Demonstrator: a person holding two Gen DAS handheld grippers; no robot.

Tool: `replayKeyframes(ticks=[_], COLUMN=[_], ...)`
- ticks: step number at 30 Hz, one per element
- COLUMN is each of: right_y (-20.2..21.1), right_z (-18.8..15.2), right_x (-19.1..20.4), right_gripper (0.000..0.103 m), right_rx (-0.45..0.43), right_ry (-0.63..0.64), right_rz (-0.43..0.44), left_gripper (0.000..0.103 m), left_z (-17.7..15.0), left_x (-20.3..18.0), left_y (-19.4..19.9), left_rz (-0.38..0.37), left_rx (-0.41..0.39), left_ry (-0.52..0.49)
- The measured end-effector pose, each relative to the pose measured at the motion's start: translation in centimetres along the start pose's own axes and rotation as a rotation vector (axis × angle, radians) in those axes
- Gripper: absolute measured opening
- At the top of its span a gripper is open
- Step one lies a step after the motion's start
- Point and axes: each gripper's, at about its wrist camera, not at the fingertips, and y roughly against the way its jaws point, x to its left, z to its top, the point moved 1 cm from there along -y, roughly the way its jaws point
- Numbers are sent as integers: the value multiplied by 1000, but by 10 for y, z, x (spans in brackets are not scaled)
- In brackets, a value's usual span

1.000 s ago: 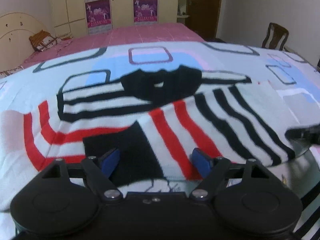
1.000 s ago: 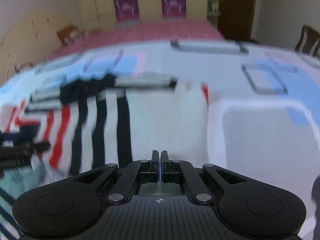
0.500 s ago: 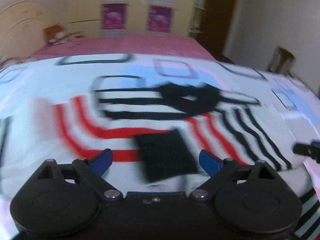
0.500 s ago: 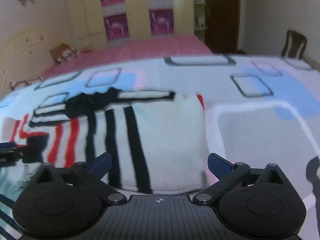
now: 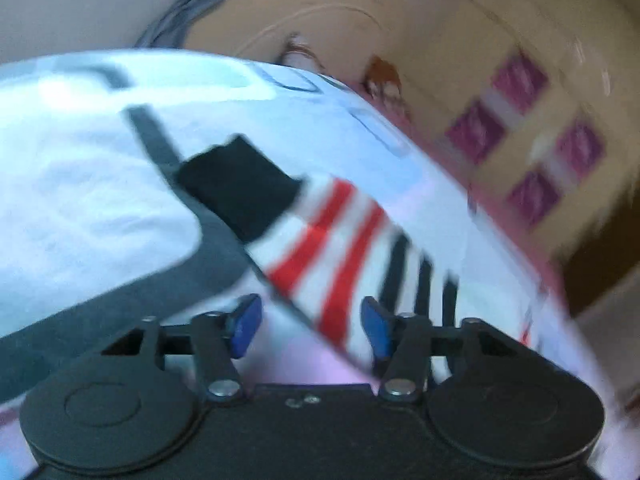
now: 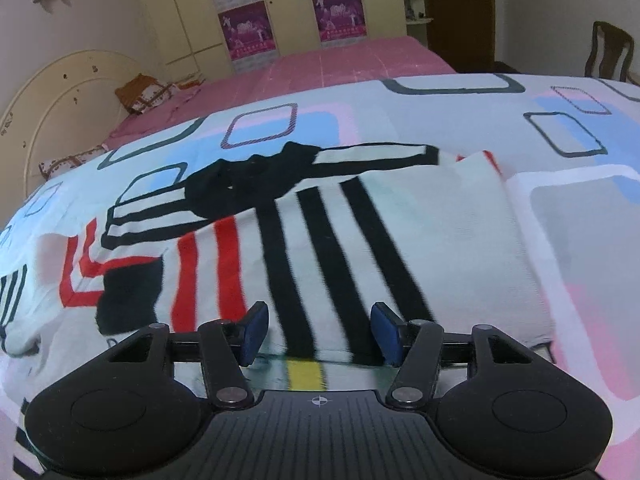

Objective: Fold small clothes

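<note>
A small knit sweater [image 6: 360, 236] with black, red and white stripes lies partly folded on a patterned bedsheet [image 6: 580, 208]. Its black collar [image 6: 248, 184] points to the far side and a black cuff [image 6: 128, 296] lies at the left. My right gripper [image 6: 318, 334] is open and empty just above the sweater's near edge. In the blurred, tilted left wrist view a striped sleeve [image 5: 332, 248] ending in a black cuff [image 5: 240, 188] lies ahead of my left gripper [image 5: 310, 326], which is open and empty.
Beyond the sheet lies a pink bedspread [image 6: 340, 64] with a cushion [image 6: 144, 92] and a cream headboard [image 6: 60, 96]. Wardrobe doors with purple posters [image 6: 340, 12] stand behind. A wooden chair [image 6: 608, 52] is at the far right.
My right gripper went from shut to open and let go of the sweater's folded edge. My left gripper swung left and tilted, away from the sweater's body to the sleeve; its view is blurred.
</note>
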Motion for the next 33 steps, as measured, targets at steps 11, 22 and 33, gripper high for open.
replayKeyframes(ticks=[11, 22, 33], right_y=[2, 6, 15], right_z=[7, 9, 10], right_x=[22, 2, -32], right_gripper=[57, 57, 57], right_rx=[-19, -30, -50], right_ry=[21, -11, -54], right_rz=[-27, -40, -75], left_gripper=[5, 5, 5], left_z=[35, 24, -74], left_x=[49, 6, -198], left_y=[-19, -11, -6], left_rz=[-191, -68, -335], left_rx=[-215, -160, 15], left_ry=[381, 141, -415])
